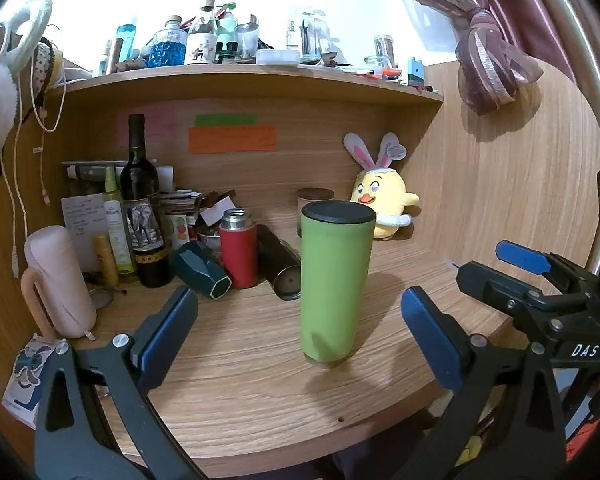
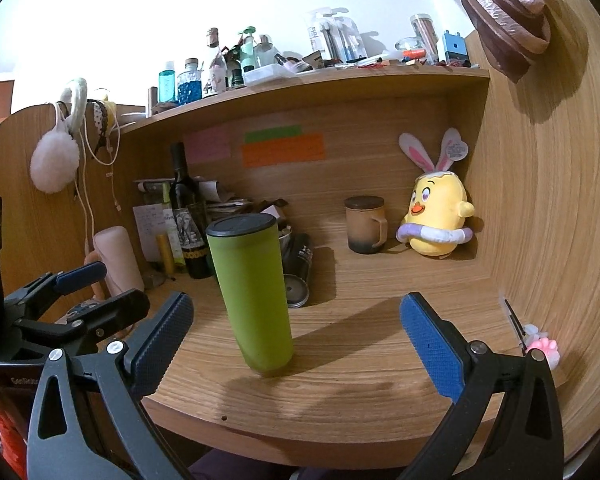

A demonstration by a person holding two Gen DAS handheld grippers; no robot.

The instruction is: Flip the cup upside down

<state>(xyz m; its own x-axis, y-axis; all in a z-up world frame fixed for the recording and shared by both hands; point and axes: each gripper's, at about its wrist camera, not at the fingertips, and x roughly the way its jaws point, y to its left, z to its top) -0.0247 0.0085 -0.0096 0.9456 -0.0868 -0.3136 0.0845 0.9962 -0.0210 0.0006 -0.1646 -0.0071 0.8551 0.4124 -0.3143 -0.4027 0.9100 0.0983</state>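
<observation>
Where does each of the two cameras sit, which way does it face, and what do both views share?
Left wrist: sits on the left gripper, facing the desk alcove; its open blue-padded fingers frame the tall green tumbler with a black lid; the right gripper shows at right.
Right wrist: sits on the right gripper, facing the same alcove; the left gripper shows at left.
Shared: tumbler, yellow chick plush with bunny ears, dark wine bottle.

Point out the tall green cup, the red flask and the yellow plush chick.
tall green cup [image 1: 332,280], left wrist view, mid body.
red flask [image 1: 239,256], left wrist view, red body.
yellow plush chick [image 2: 436,216], right wrist view, belly.
</observation>
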